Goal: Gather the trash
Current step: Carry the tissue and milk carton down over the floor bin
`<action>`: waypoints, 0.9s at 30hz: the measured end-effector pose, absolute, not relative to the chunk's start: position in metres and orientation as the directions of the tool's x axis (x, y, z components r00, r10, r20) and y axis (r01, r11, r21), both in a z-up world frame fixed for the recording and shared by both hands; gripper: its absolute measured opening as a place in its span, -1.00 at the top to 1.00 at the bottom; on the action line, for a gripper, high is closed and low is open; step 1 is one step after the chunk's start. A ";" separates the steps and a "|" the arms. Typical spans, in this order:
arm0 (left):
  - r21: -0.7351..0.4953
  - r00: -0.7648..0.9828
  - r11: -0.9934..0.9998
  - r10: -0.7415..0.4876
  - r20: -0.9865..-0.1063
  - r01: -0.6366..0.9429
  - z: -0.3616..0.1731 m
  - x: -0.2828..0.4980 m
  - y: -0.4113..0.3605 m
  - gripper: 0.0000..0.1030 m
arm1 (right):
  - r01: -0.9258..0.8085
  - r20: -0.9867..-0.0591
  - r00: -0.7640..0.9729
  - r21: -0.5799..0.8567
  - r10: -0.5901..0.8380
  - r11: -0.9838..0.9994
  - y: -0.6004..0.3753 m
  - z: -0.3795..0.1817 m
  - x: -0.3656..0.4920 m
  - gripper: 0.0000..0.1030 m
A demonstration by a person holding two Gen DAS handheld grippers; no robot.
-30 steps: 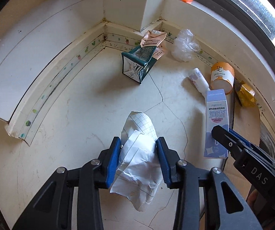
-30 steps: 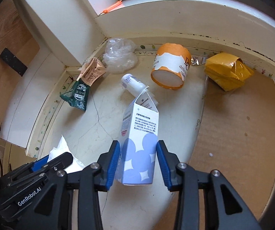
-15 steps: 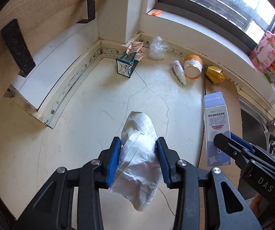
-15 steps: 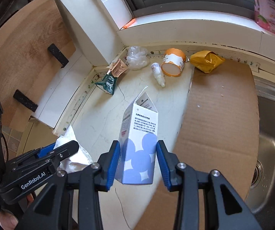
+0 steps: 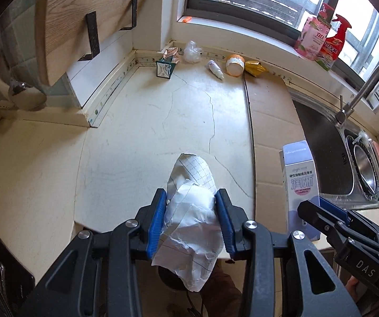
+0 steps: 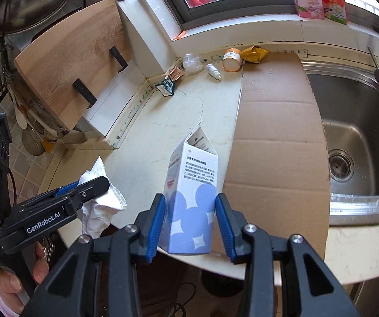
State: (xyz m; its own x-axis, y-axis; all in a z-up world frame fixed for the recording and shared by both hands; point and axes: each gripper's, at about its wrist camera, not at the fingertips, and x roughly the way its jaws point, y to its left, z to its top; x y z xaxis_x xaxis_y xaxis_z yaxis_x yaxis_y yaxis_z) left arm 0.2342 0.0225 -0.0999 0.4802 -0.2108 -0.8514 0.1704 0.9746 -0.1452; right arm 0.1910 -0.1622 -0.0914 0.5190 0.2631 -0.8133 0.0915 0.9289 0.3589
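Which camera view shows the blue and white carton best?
The right wrist view: the carton stands central between the right tongs, with its open top, printed text and blue circles all clear. The left wrist view shows it only at the right edge, its lower part hidden behind the right tongs.

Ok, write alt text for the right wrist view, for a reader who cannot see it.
The right gripper holds a white-and-blue paper carton, jaws shut on its sides, above the edge of a cream kitchen counter. At left, the left gripper grips crumpled white paper. More litter lies in the far corner beside a flat brown cardboard sheet and steel sink.
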 end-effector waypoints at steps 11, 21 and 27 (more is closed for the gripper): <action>-0.161 0.454 0.964 -0.242 -0.857 0.209 -0.120 0.139 0.053 0.28 | 0.074 -0.816 0.524 0.329 0.244 0.941 -0.112 -0.089 0.082 0.24; -0.161 0.416 0.972 -0.220 -0.882 0.173 -0.140 0.102 0.068 0.28 | 0.012 -0.834 0.478 0.320 0.276 0.947 -0.096 -0.102 0.046 0.24; -0.159 0.395 0.976 -0.206 -0.895 0.147 -0.158 0.092 0.066 0.28 | 0.001 -0.857 0.429 0.316 0.285 0.949 -0.095 -0.126 0.040 0.24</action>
State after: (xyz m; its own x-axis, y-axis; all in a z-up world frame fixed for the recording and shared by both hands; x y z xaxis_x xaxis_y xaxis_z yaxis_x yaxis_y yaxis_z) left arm 0.0918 0.0662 -0.1583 0.3952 -0.2056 -0.8953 0.1474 0.9762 -0.1591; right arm 0.0401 -0.0948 -0.1264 0.4289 0.2848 -0.8573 0.0014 0.9488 0.3158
